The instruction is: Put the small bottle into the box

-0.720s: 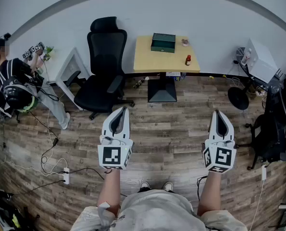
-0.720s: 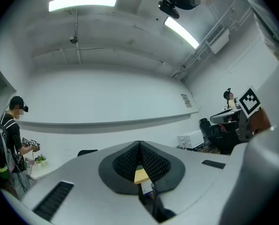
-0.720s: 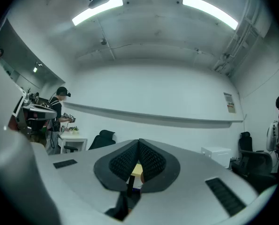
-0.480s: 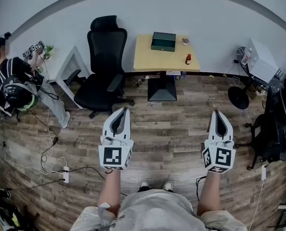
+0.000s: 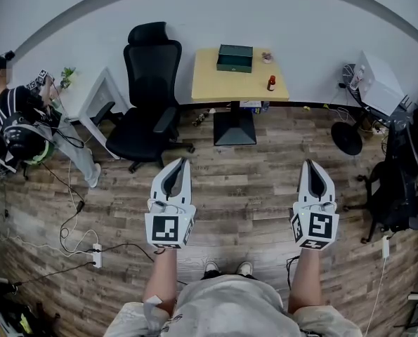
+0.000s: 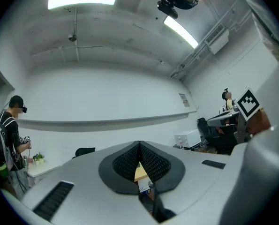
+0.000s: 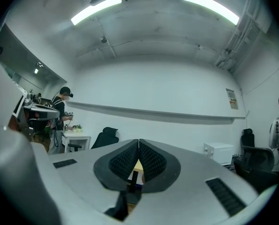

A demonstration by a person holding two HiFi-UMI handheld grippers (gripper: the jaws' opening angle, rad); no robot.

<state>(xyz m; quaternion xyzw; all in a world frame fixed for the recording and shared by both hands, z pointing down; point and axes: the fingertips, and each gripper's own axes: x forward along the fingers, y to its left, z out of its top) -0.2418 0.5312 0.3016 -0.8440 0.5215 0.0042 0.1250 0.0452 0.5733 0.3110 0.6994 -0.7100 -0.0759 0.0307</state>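
Left tool (image 5: 180,162) and right tool (image 5: 310,164): jaws together, empty, both over the wood floor (image 5: 251,188), well short of the bench (image 5: 216,84). Small bottle (image 5: 271,83) stands at the bench's right edge, near the green box (image 5: 235,57). Black office chair (image 5: 149,97) sits just left of the bench.

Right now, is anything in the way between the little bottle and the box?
Nothing visible is. Only bare tabletop lies between the small bottle and the green box; a tiny item sits beside the box, off that path.
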